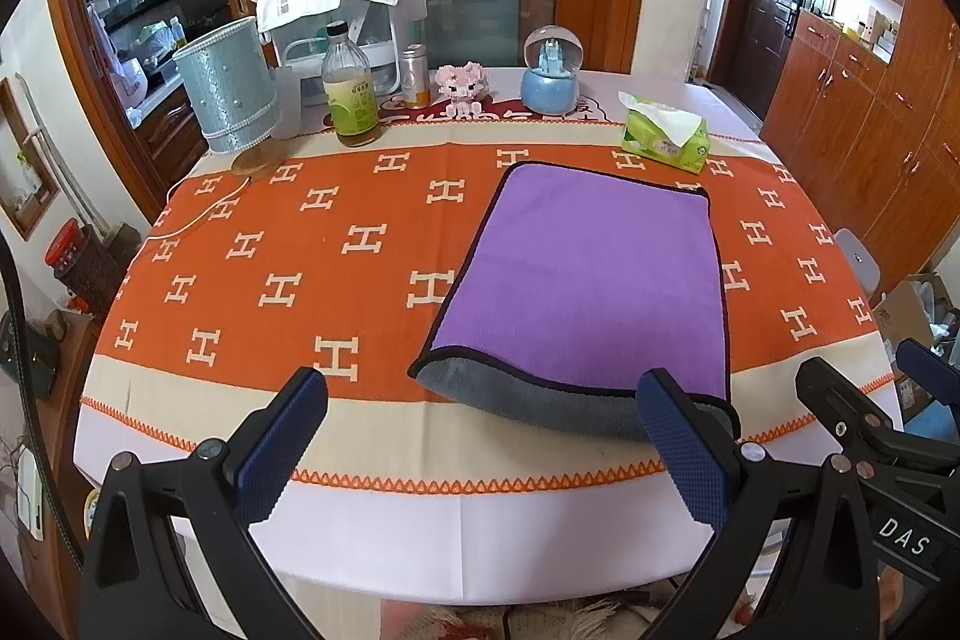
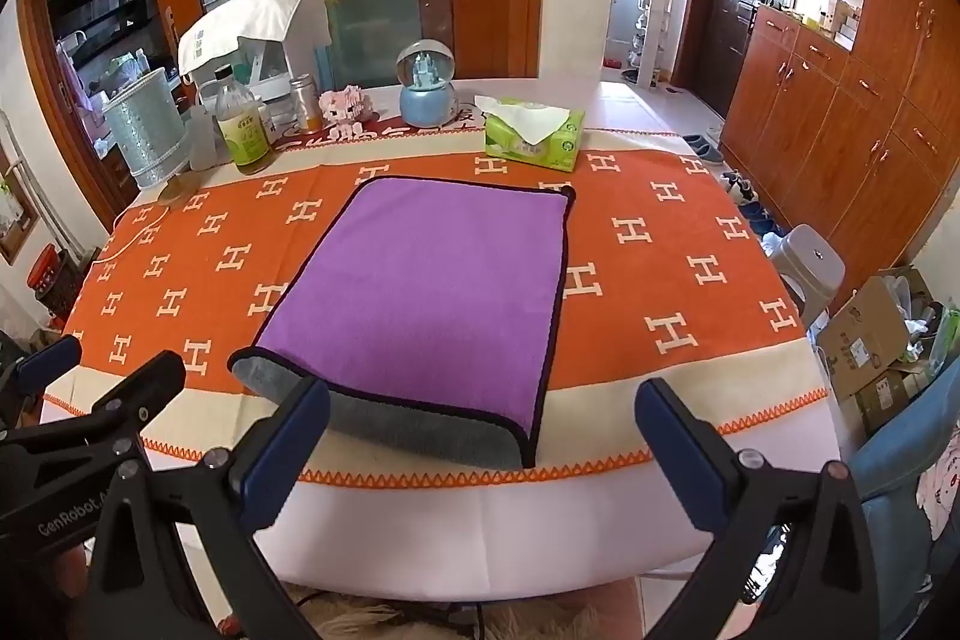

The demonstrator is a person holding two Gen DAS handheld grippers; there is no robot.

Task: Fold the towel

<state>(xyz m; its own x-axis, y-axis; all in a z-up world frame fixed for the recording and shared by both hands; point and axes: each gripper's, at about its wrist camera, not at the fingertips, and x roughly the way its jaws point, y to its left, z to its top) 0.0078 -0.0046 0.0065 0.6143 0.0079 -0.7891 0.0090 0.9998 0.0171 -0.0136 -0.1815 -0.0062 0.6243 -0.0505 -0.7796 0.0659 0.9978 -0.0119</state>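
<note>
A purple towel point(image 1: 594, 274) with a grey underside and dark edging lies folded on the orange patterned tablecloth; it also shows in the right wrist view point(image 2: 432, 292). Its grey lower layer sticks out at the near edge. My left gripper point(image 1: 480, 436) is open and empty above the table's near edge, left of the towel's near left corner. My right gripper point(image 2: 480, 448) is open and empty, just in front of the towel's near edge. The right gripper also shows at the right of the left wrist view point(image 1: 870, 418), and the left gripper at the left of the right wrist view point(image 2: 90, 388).
At the back of the table stand a tissue pack point(image 1: 666, 136), a snow globe point(image 1: 552, 70), a pink figure point(image 1: 462, 85), a can point(image 1: 415, 76), a bottle point(image 1: 351, 88), a silver-blue bin point(image 1: 231, 88) and a covered appliance point(image 1: 348, 10). A stool point(image 2: 810, 262) and cardboard boxes point(image 2: 870, 340) stand to the right.
</note>
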